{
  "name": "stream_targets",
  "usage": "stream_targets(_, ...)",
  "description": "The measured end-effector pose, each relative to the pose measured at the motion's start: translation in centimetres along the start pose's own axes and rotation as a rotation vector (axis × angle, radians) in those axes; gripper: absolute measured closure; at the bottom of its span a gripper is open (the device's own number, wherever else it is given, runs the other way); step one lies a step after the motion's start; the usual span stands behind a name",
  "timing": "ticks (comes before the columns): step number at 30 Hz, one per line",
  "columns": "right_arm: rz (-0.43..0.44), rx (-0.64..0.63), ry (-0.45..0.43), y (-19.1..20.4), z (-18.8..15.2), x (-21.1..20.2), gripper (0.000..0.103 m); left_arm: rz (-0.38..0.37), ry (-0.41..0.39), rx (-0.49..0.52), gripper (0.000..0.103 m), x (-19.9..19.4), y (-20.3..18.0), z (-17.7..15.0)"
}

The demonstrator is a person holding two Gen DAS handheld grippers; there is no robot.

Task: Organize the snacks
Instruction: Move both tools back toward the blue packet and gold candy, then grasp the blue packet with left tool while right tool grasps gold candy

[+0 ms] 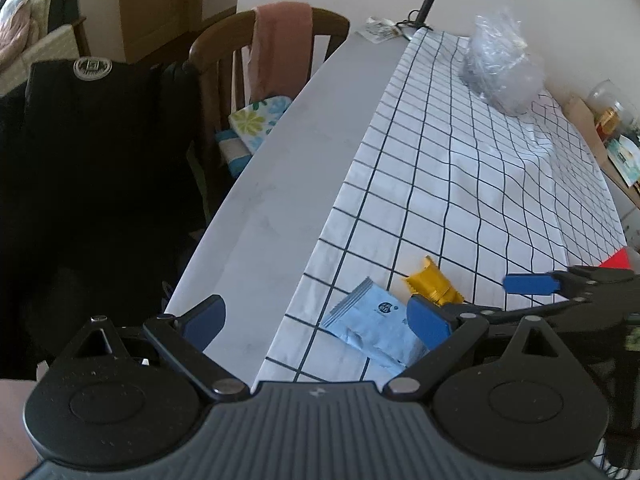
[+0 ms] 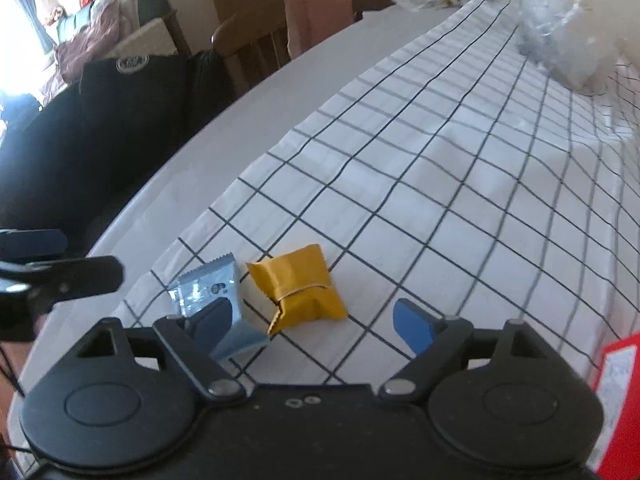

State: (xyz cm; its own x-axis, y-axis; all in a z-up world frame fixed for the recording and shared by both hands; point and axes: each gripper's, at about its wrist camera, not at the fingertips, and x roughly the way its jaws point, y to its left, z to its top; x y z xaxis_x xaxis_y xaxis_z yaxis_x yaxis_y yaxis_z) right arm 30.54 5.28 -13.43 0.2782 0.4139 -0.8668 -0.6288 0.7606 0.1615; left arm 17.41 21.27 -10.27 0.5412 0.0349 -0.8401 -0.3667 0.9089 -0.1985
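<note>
Snacks on checked cloth point(image 2: 440, 184), one blue packet point(image 2: 208, 288), one yellow packet point(image 2: 300, 288), both hand-held grippers wide open, empty

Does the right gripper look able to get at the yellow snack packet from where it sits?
Probably yes. The right gripper is open, and the yellow snack packet lies just ahead between its fingers on the checked cloth; only the blue packet lies close beside.

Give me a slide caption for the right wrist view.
Open right hand-held gripper hovers over yellow snack packet and blue snack packet on checked tablecloth.
</note>
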Motion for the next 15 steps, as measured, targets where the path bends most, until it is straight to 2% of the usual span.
stream_targets(4,-0.007,-0.003,0.029,0.1,0.3,1.8,0.023,0.000,0.017,-0.019,0.005,0.4,0.3,-0.1)
stream_targets(11,0.015,-0.022,0.028,1.0,0.7,2.7,0.035,-0.008,0.058,-0.046,0.006,1.4,0.0,0.2)
stream_targets(15,0.035,-0.008,0.026,0.9,0.9,2.7,0.046,-0.015,0.078,-0.071,0.006,1.7,-0.1,0.5)
